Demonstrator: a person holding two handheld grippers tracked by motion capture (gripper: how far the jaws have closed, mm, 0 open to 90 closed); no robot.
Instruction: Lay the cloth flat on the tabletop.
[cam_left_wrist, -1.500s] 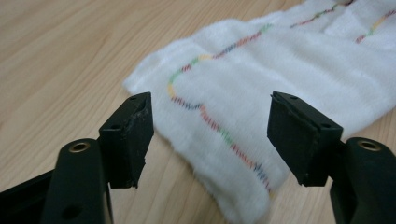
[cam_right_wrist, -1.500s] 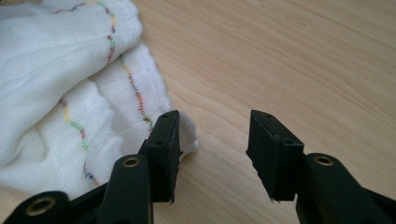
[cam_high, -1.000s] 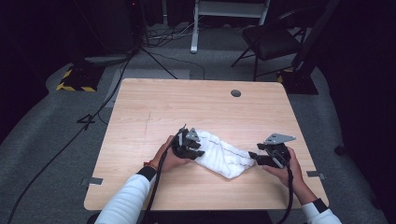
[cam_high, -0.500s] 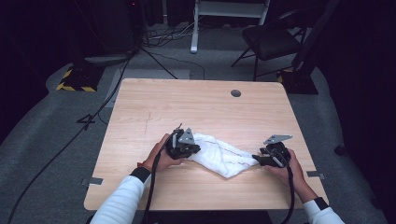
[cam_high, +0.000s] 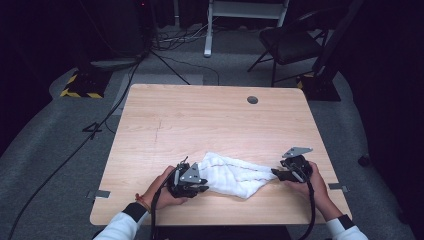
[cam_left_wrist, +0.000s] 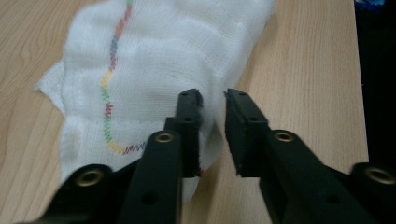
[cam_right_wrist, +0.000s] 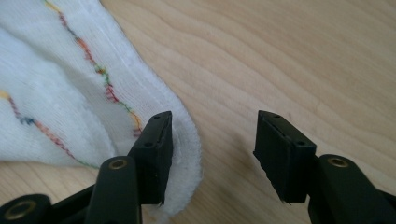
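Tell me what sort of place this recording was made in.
Probably a lab or studio set up for recording: a lone wooden table on grey carpet, cables trailing across the floor, a stand base with hazard stripes, dark surroundings.

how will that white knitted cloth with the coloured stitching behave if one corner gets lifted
The white knitted cloth with coloured zigzag stitching lies rumpled in soft folds, so it will probably droop limply. It looks thin and open-weave, likely light. Its textured surface should grip the wooden table, so pushing probably bunches it rather than slides it.
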